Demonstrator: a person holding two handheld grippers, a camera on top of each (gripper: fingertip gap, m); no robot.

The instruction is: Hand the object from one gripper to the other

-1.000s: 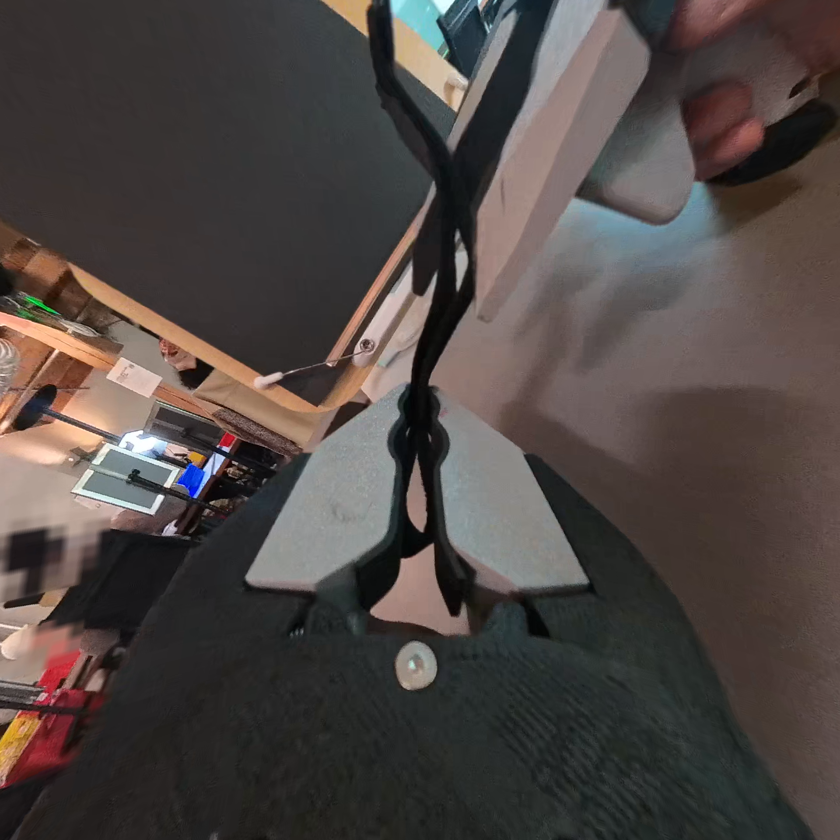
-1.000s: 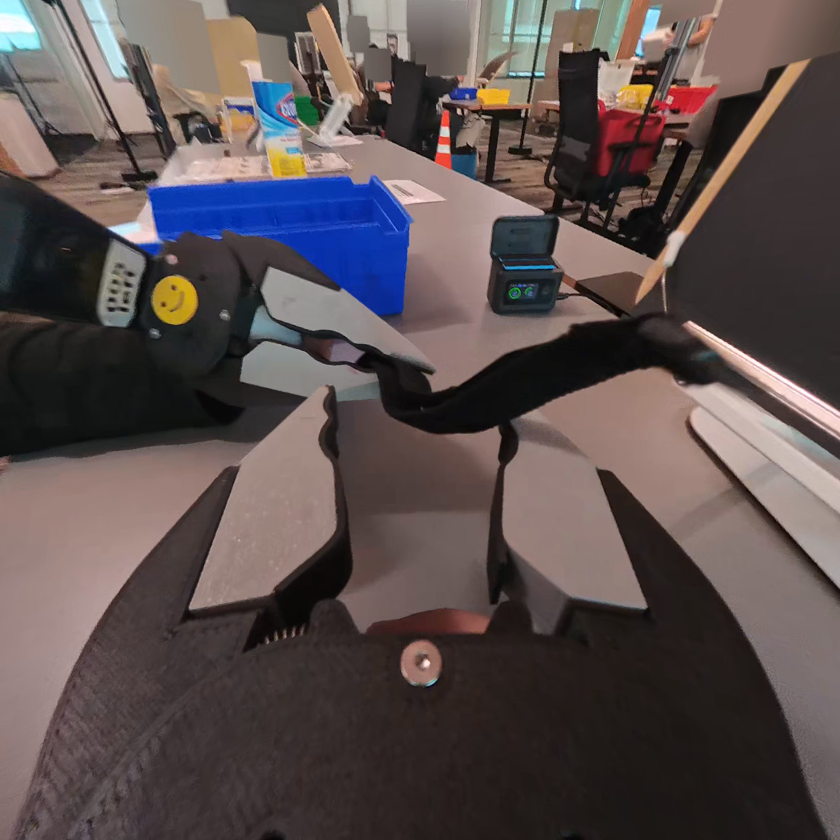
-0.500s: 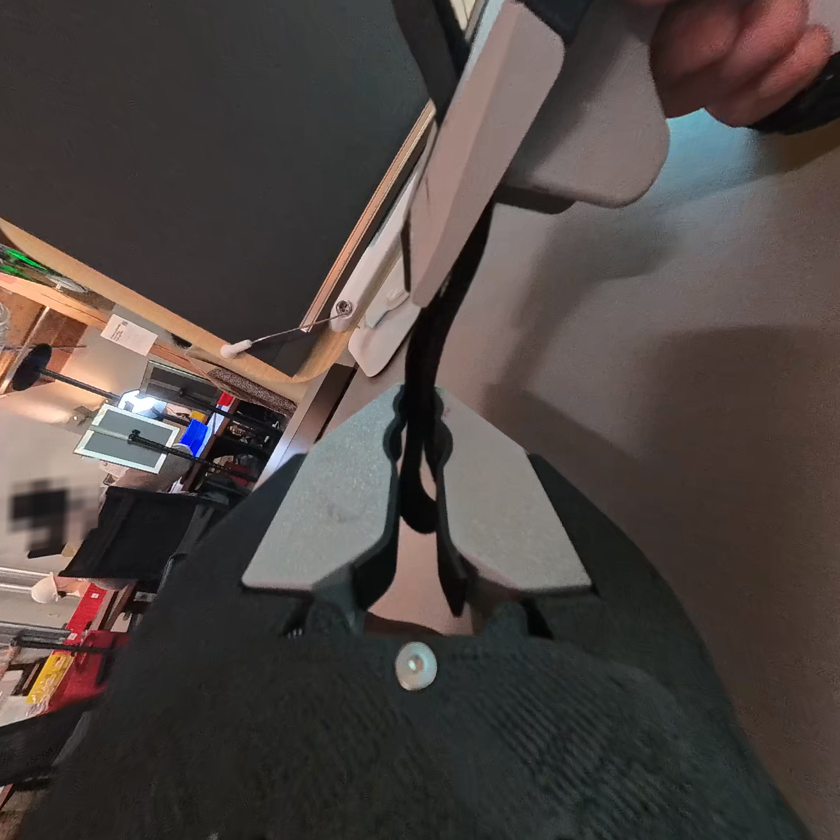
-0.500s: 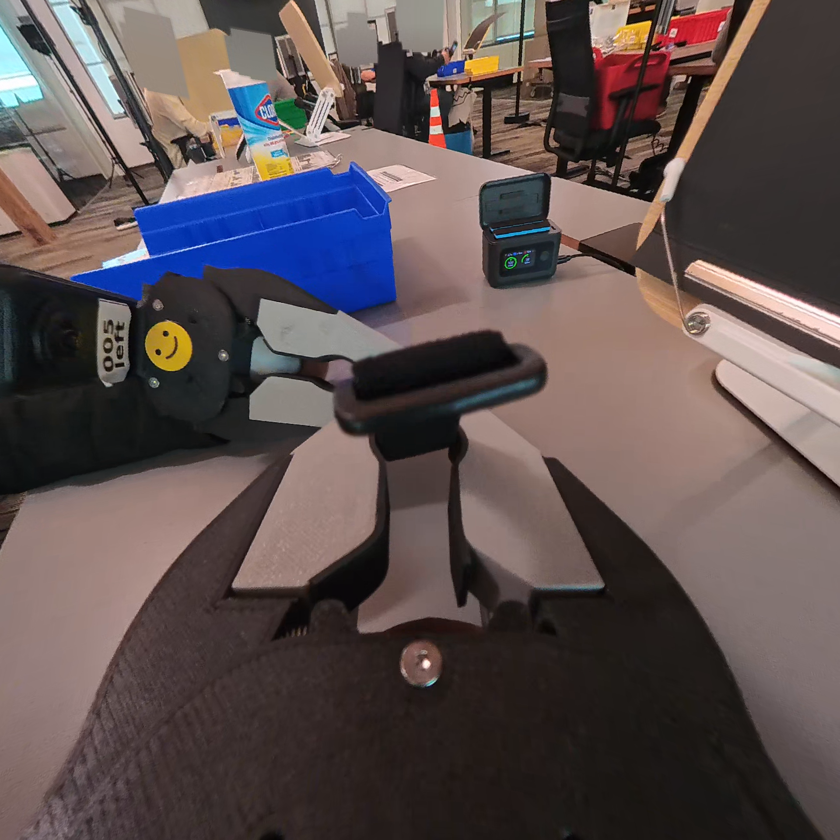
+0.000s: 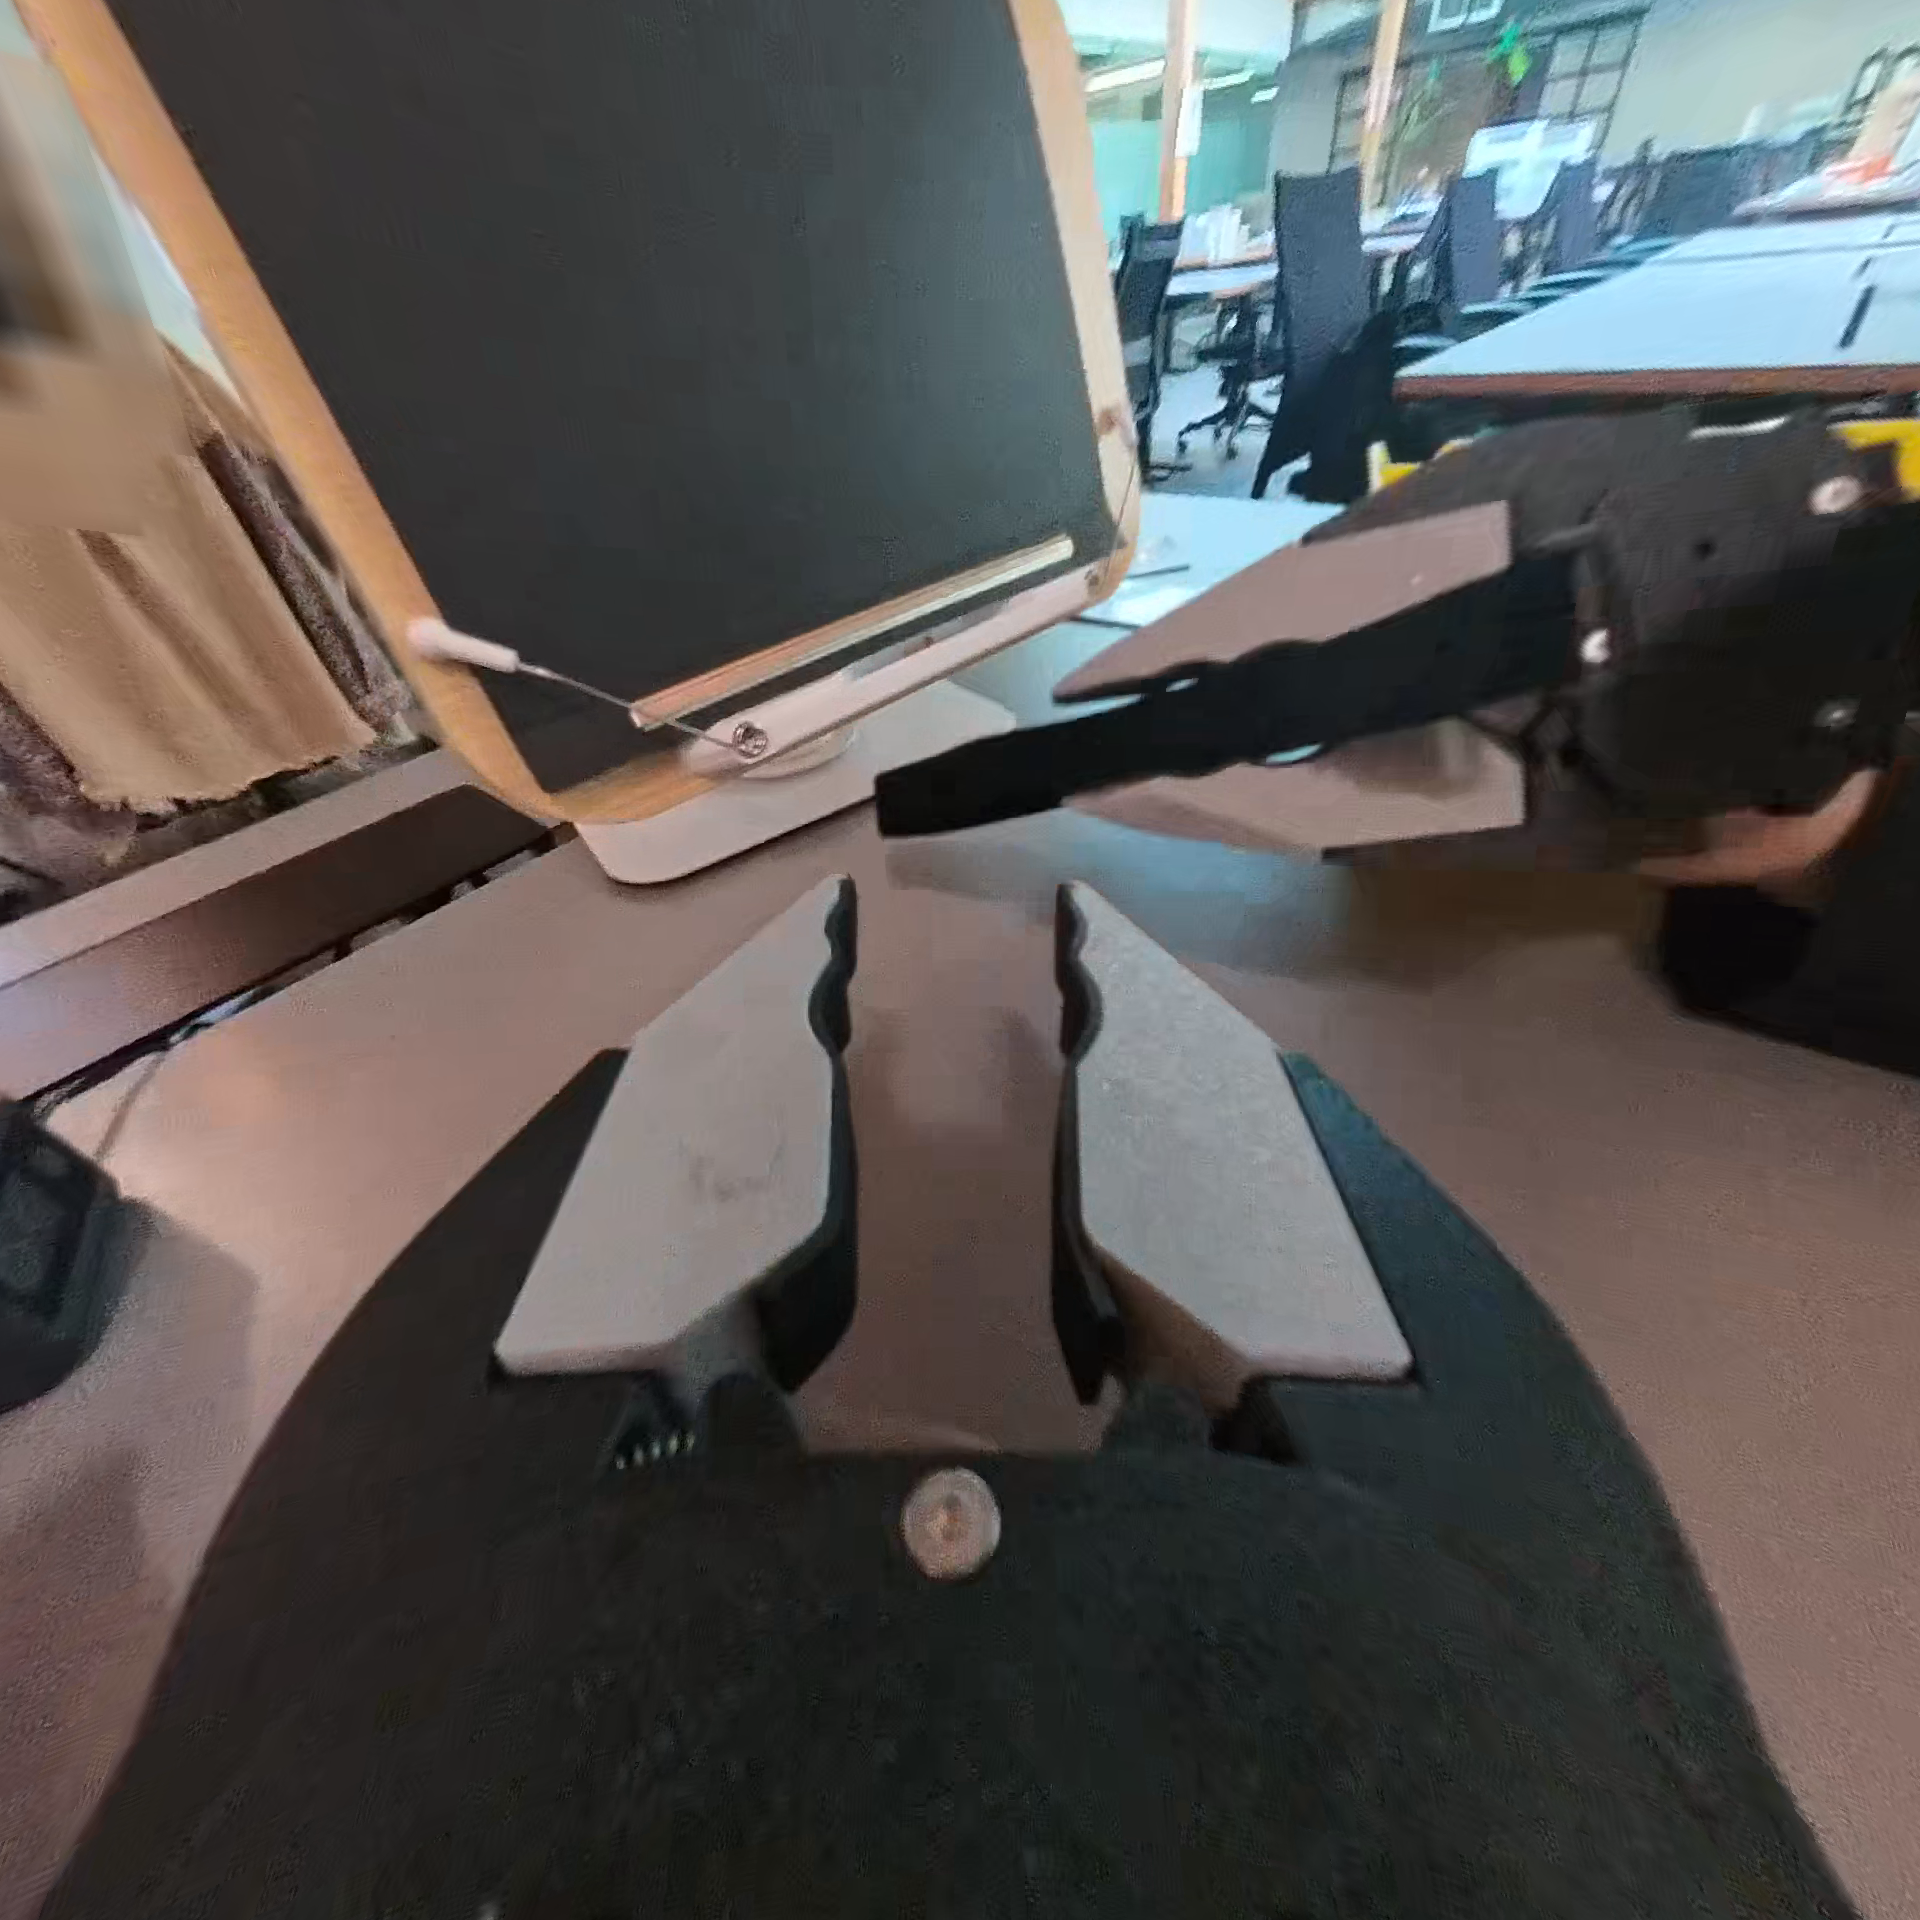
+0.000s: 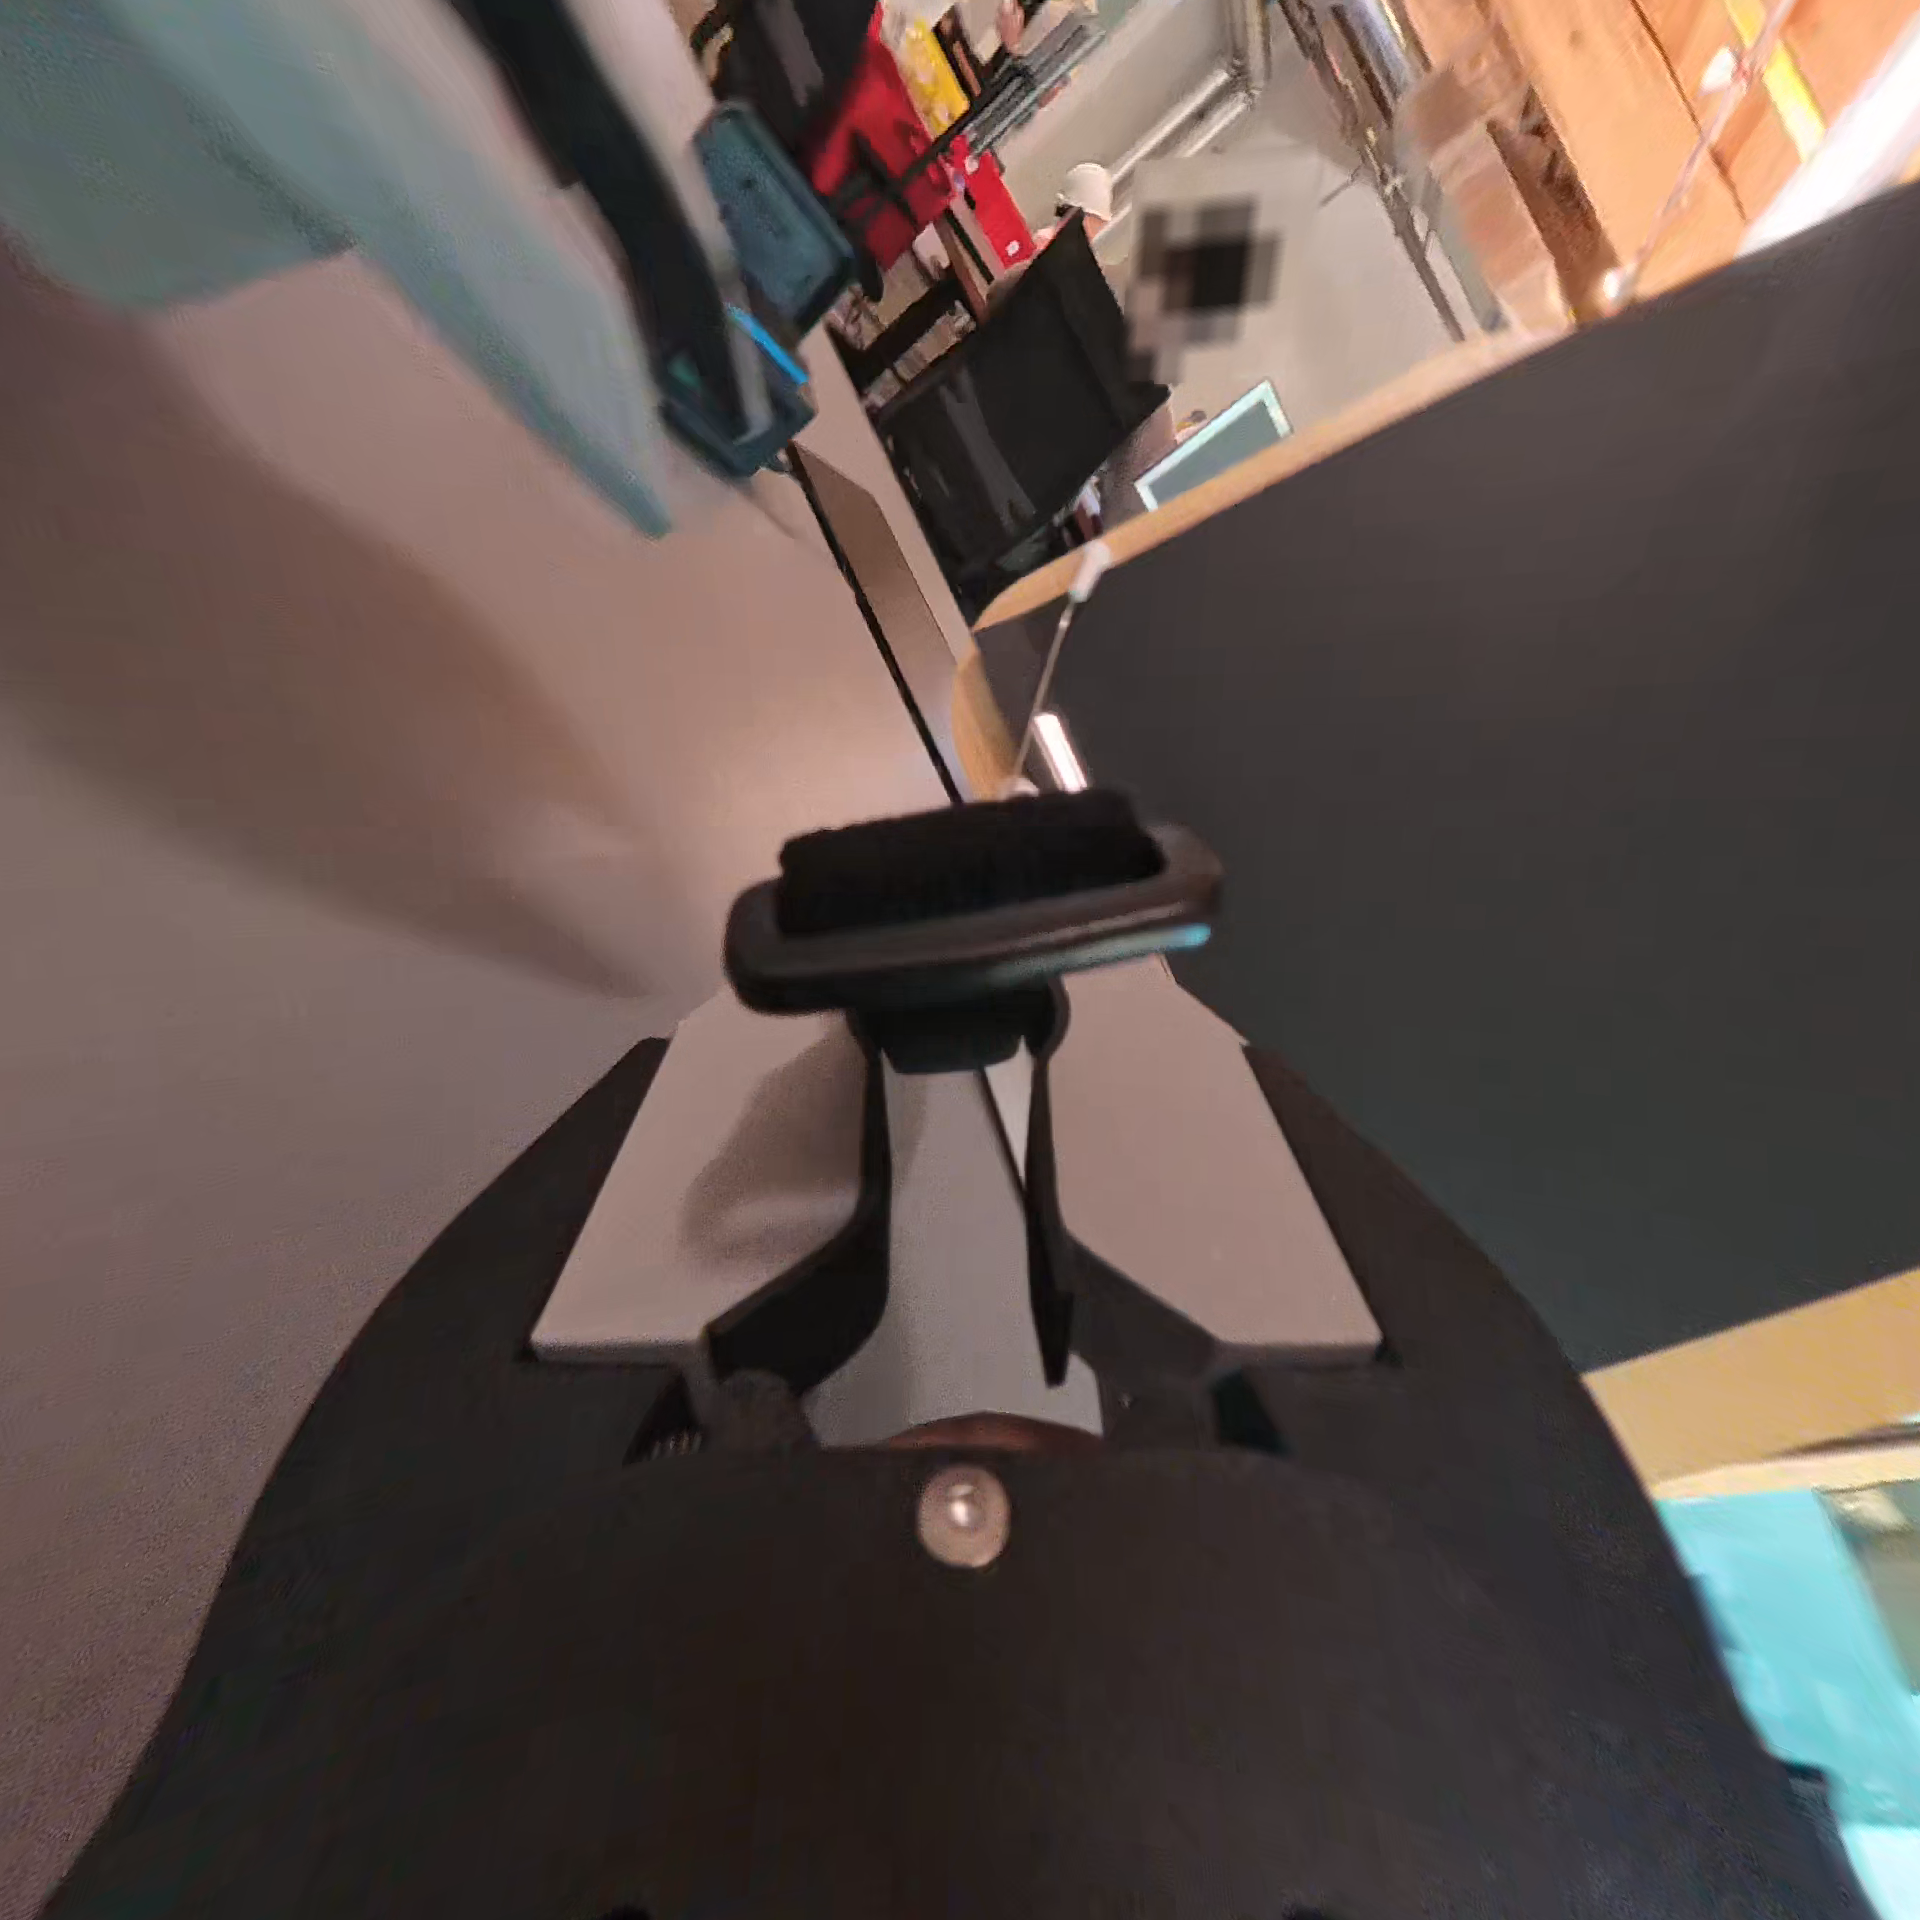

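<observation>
A black fabric strap with a black plastic buckle point(image 6: 971, 899) sticks out past the tips of my right gripper point(image 6: 956, 1023), which is shut on it. In the left wrist view the strap point(image 5: 1143, 748) juts left from the right gripper point(image 5: 1081, 748), which a hand holds at the right above the table. My left gripper point(image 5: 954, 904) is open and empty. It sits just below and in front of the strap's free end, apart from it.
A black board in a wooden frame point(image 5: 623, 364) stands on a white base at the back of the grey table point(image 5: 1558, 1195); it also fills the right of the right wrist view point(image 6: 1507, 831). A small dark case point(image 6: 748, 405) and a blurred blue bin point(image 6: 312, 208) lie beyond. Left tips to right tips: about 6 cm.
My left gripper has let go of the strap, opened and drawn back. My right gripper, open a second ago, has shut on the strap and now carries it alone, rolled over.
</observation>
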